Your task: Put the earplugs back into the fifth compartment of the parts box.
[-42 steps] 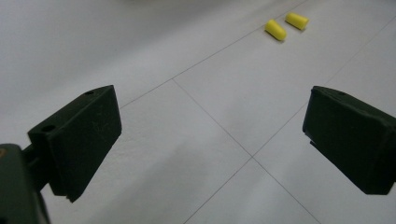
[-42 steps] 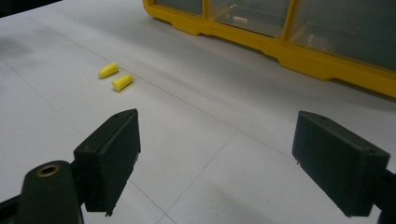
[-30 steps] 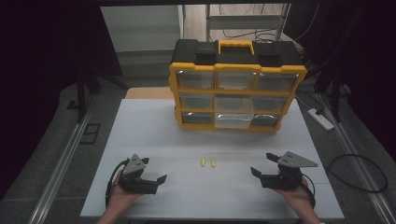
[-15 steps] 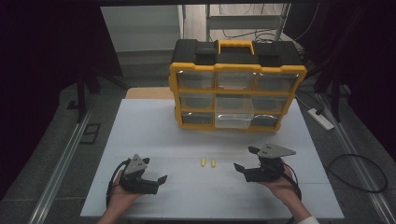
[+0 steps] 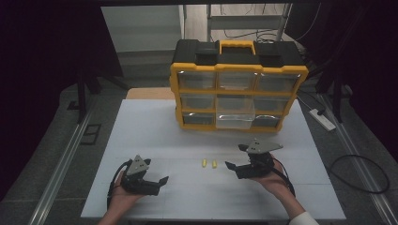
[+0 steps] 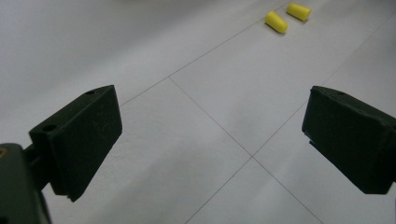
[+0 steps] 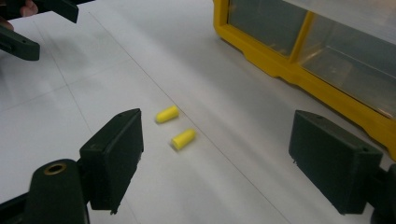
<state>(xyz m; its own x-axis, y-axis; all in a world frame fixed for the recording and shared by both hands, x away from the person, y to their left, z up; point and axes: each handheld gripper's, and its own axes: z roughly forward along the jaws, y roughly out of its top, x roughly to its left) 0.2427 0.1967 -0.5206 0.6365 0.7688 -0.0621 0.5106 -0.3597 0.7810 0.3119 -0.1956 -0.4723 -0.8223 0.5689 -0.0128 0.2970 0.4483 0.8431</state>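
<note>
Near yellow earplugs [image 5: 209, 163], right gripper [image 5: 237, 159], unlabelled.

The left black two-jaw gripper [image 5: 157, 182] sits low at the near left part of the white table [image 5: 155, 136], cupped from below in the person's left hand [image 5: 123, 193], jaws spread wide and empty, pointing right. The right black two-jaw gripper [image 5: 237, 159] is held by the right hand [image 5: 272, 174] at the table's near right part, jaws wide apart and empty, aimed left. Its forearm ends in a white sleeve [image 5: 300, 219].
</note>
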